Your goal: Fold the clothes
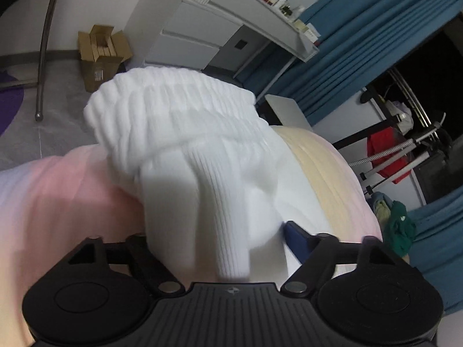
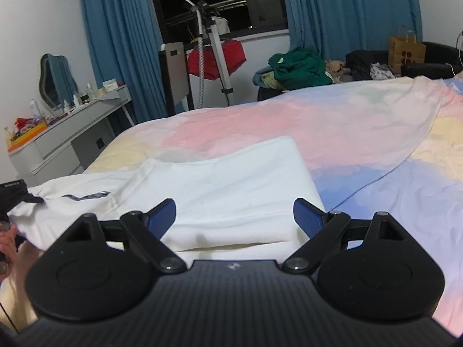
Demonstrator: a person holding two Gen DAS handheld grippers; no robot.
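Bare bedspread beyond folded white garment.

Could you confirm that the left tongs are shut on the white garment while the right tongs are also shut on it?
Not quite: the right tongs are open above the white garment, as the right wrist view shows. The left tongs do grip it.

The white garment is ribbed knit cloth; the bedsheet is smooth, matt pastel fabric.
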